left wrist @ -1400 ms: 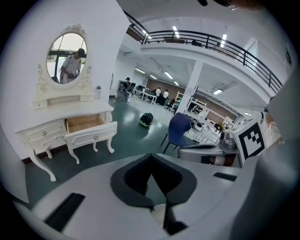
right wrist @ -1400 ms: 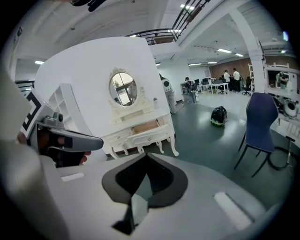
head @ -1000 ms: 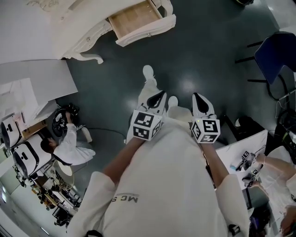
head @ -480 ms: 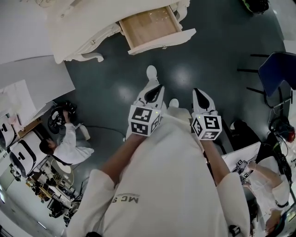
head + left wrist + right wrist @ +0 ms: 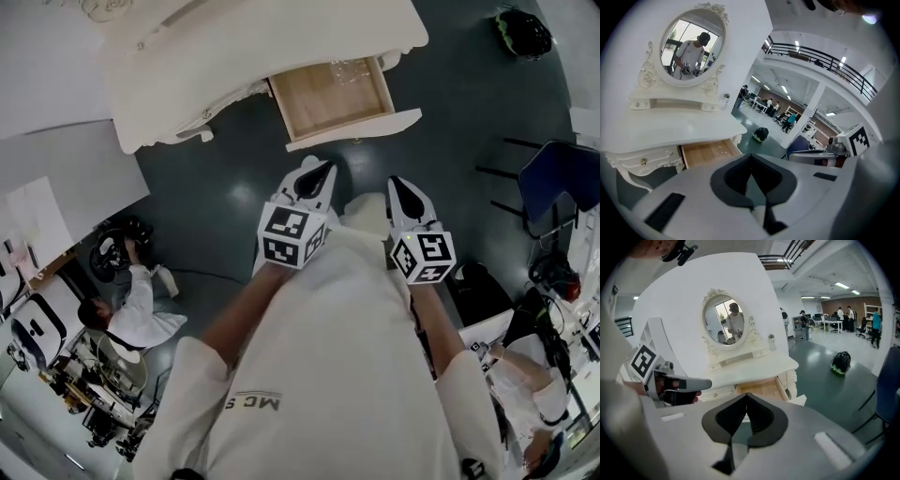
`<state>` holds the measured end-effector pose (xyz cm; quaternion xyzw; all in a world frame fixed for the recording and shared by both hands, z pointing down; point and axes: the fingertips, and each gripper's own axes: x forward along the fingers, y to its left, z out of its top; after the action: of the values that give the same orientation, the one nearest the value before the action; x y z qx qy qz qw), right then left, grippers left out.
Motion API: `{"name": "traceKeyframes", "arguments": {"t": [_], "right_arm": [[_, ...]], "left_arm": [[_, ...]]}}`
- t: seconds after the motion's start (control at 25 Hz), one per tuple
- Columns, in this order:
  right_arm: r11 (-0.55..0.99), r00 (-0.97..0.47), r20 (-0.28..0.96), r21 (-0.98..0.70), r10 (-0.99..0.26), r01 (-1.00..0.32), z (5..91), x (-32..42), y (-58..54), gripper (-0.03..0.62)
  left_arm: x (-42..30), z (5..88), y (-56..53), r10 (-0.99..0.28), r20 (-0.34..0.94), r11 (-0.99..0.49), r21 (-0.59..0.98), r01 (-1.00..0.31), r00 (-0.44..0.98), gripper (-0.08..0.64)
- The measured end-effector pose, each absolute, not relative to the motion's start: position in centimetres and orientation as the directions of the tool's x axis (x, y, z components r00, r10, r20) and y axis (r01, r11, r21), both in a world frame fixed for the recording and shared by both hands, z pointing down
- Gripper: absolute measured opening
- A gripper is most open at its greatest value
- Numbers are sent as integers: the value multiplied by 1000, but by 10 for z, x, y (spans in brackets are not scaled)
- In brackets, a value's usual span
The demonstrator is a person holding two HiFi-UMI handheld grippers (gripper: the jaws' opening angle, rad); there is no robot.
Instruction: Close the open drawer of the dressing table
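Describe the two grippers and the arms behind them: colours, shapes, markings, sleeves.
The left gripper and the right gripper look alike. Each has a pale grey-white shell that tapers to a point, with dark, ribbed fingers. Each carries a white cube printed with black square markers. The arms come out of short white sleeves. No cables show.

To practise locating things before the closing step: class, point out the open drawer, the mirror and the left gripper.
drawer (image 5: 328, 94), head view, bare wooden bottom.
mirror (image 5: 692, 46), left gripper view, middle of the glass.
left gripper (image 5: 327, 168), head view, tips of its shut jaws.
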<state>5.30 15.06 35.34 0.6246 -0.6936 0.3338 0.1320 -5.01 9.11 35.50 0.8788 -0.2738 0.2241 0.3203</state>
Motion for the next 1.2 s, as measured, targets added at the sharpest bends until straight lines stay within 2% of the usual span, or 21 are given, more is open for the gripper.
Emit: {"name": "traceKeyframes", "arguments": {"t": [0.24,0.48,0.88,1.2], "right_arm": [[67,-246,620,-297,-745,-952,361,64,117,2],[173,-327,627,-295,-707,-940,375,75,80,2],[397,-524,616,-344,-589,-851,378,86,54,3],[501,-597,609,-347,-523,-793,385,90,32,11]], "left_arm": [[-31,361,68,-326,584,-626,455,-633,743,9],[-25,376,50,-366,629,-579,422,-697,685,9],[2,387,47,-401,691,-493,390,-777,601,9],[13,393,41,-440,715,-432,362,-826,543,9]]}}
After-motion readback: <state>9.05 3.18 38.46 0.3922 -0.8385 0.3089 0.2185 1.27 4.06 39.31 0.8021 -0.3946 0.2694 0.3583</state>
